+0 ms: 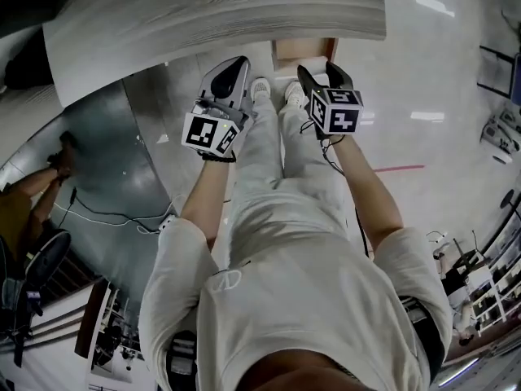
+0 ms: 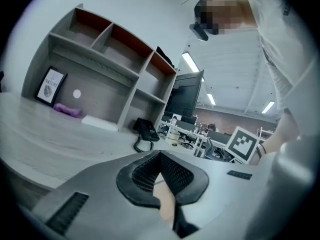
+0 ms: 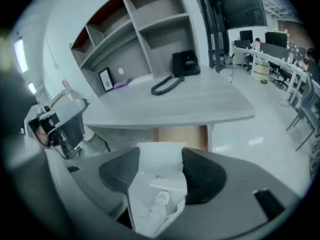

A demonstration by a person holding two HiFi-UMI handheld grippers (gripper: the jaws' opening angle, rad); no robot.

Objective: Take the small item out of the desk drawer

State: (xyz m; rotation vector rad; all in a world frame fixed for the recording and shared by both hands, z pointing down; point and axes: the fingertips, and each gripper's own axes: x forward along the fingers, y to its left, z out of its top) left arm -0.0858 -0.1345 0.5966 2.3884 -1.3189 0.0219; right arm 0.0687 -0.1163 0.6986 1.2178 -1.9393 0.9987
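Frame [image 2: 51,85] lettered NATURE on desk [image 2: 60,139], right claw [image 3: 161,159] agape

Standing person [image 1: 301,267] in white clothing holds left gripper [image 1: 234,76] and right gripper [image 1: 324,76] before pale wood-grain desk [image 1: 212,15]; brown wooden drawer [image 1: 305,50] beneath its edge.

Head view: desk [image 1: 212,15] lay at 12 o'clock from the person. Drawer [image 1: 305,50] sat beneath its front edge, between 12 and 1 o'clock. Left gripper [image 1: 234,70] was at 11 o'clock and right gripper [image 1: 324,78] at 1 o'clock, both just before the desk edge, with the shoes [image 1: 260,88] between them.

Right gripper view: shelf unit [image 3: 135,29] stood on the desk's rear. Picture frame [image 3: 105,79] was in its lower bay at 10 o'clock. Telephone [image 3: 185,64] was on the desktop at the shelf's right end, and monitor [image 3: 235,9] stood at 1 o'clock, right of the shelf.
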